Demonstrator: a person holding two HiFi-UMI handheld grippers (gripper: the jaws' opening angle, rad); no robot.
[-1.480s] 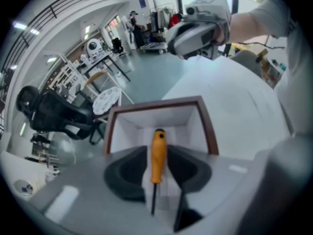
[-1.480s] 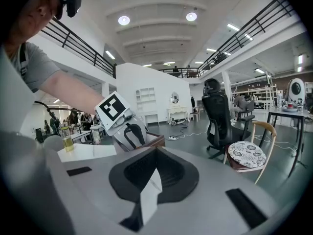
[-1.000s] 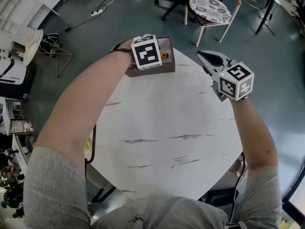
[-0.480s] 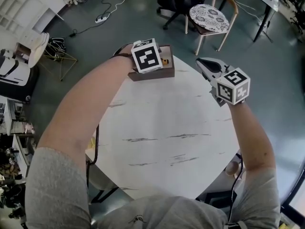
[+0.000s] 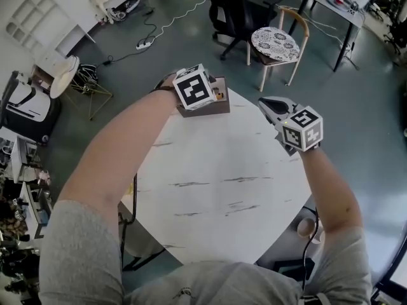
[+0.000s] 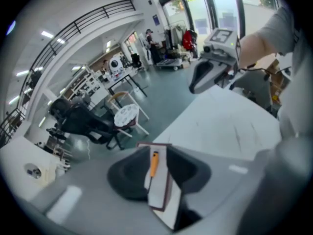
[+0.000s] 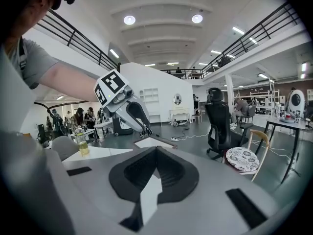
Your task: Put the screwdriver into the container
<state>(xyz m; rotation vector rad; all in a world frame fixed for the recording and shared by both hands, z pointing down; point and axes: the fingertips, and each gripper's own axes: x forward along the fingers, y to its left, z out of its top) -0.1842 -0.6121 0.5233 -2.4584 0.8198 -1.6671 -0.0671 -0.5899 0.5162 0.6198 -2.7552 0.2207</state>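
Grey-green floor spreads all around a round white table (image 5: 222, 189) with a few thin dark streaks on its top. At the far edge of the table sits a small brown box (image 5: 220, 107). An orange screwdriver (image 6: 154, 163) lies flat inside the box, with its handle pointing to the far end.

The left gripper (image 6: 157, 154) hangs over the box and points down at it. Its jaws stand apart and have just been closing a little. Between them you can see the screwdriver and the pale bottom of the box, but the black pads do not touch either one. The left gripper has hold of nothing.

The right gripper (image 5: 266, 103) floats over the right edge of the table, well apart from the box, and points almost level across the room. Its jaws meet at the tips, with nothing between them.

Past the table stands a wooden chair with a patterned round seat (image 5: 275, 42). A black office chair (image 5: 232, 5) is just beside it.
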